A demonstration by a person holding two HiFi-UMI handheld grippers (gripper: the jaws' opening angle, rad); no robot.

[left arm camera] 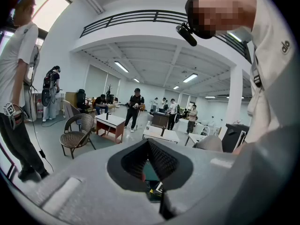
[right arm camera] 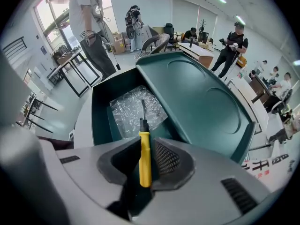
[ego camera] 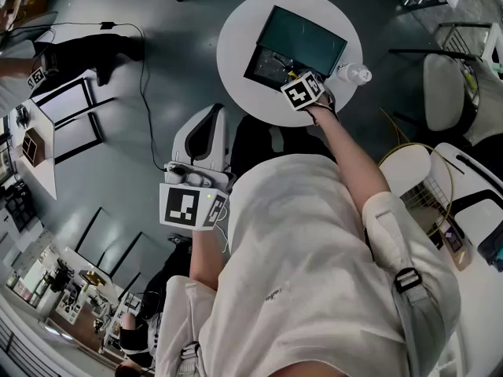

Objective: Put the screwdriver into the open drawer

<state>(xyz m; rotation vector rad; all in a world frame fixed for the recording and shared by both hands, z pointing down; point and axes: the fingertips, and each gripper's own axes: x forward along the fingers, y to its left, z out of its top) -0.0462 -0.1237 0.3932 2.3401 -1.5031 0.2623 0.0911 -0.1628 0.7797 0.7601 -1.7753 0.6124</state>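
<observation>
A screwdriver (right arm camera: 145, 158) with a yellow handle and a black shaft is clamped in my right gripper (right arm camera: 145, 165), which is shut on the handle. Its shaft points over the open dark green drawer (right arm camera: 100, 116), where a crinkled clear plastic sheet (right arm camera: 133, 110) lies. In the head view the right gripper (ego camera: 286, 72) reaches over the drawer (ego camera: 258, 63) of a green box (ego camera: 302, 38) on a round white table (ego camera: 236, 45). My left gripper (ego camera: 206, 124) hangs off the table near the person's waist. Its pads (left arm camera: 161, 161) meet at the tip with nothing between them.
A clear plastic bottle (ego camera: 354, 74) lies on the table to the right of the box. White chairs (ego camera: 444, 81) stand at the right, and a black cable (ego camera: 145, 93) runs across the grey floor at the left. Several people stand in the room behind.
</observation>
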